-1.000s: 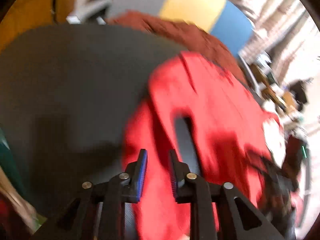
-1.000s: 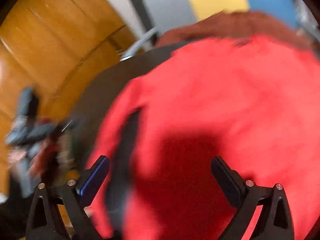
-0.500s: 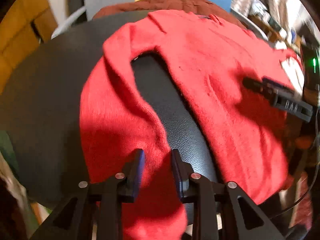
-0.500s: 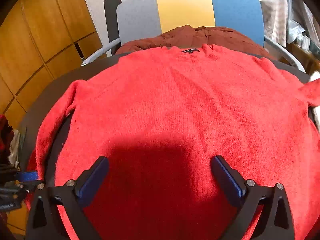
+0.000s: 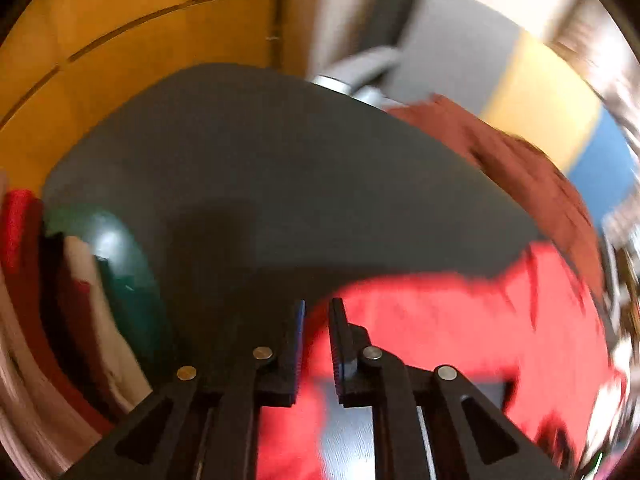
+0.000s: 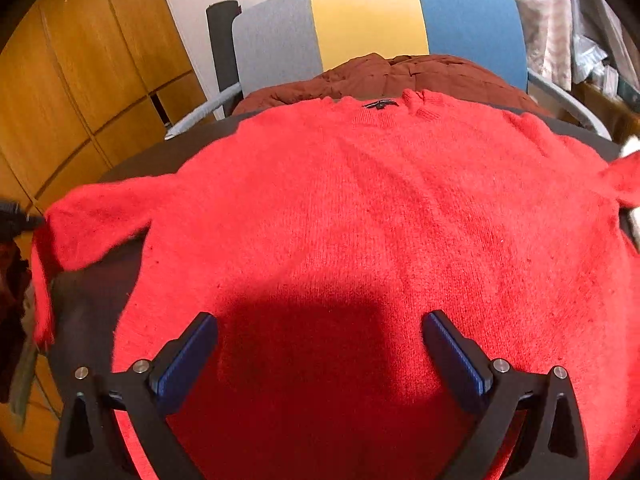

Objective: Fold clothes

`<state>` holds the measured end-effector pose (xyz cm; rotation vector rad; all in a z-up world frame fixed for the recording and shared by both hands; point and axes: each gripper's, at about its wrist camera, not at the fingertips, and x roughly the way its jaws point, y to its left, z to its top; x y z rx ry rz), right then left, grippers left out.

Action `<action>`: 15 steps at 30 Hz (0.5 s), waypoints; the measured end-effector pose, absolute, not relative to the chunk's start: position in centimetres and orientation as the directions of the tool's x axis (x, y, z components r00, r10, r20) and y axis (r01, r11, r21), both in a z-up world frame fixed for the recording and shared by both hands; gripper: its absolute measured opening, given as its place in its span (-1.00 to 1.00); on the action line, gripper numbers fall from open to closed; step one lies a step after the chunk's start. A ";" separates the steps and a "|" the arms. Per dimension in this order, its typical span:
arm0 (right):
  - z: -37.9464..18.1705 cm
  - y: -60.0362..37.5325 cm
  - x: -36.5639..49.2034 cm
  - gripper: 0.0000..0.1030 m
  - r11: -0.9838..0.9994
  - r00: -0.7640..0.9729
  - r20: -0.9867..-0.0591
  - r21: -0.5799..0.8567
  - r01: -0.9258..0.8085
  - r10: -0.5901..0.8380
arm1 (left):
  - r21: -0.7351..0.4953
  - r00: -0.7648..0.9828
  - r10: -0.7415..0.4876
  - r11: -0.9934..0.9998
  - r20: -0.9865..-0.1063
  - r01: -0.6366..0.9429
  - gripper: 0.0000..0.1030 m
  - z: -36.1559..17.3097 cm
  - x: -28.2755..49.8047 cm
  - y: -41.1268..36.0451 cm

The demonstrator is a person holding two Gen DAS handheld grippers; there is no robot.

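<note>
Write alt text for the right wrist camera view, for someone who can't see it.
A red sweater lies spread flat, neckline away from the camera, on a dark table, with the open right gripper above its lower half. The sleeve at picture left is pulled out toward the table edge. Behind stands a grey, yellow and blue chair holding a brown garment.

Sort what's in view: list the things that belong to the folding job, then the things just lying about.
Part of the job:
- red sweater, spread on the dark table
- left gripper, jaws nearly closed on the sleeve
- right gripper, jaws open above the sweater

Lying about:
- brown garment
- tricolour chair
- clothes pile
</note>
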<state>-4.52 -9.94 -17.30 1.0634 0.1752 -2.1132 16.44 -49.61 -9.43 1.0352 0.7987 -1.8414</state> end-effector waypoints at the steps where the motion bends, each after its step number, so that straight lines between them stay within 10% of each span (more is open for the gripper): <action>1: -17.3 -9.9 -4.5 1.00 -0.709 -0.374 -0.738 0.196 0.677 -0.561 | -0.098 -0.260 -0.389 -0.389 -0.884 0.916 -0.78 -9.3 15.9 -50.2; 6: -17.3 -9.9 -4.6 1.00 -0.711 -0.380 -0.742 0.182 0.679 -0.552 | -0.130 -0.360 -0.414 -0.487 -0.836 0.864 -0.70 -8.0 14.2 -47.0; 15: -15.2 -8.1 -5.6 0.87 -0.735 -0.412 -0.757 0.129 0.666 -0.507 | -0.142 -0.451 -0.079 -0.889 -0.889 0.435 -0.70 -14.9 -0.3 -27.3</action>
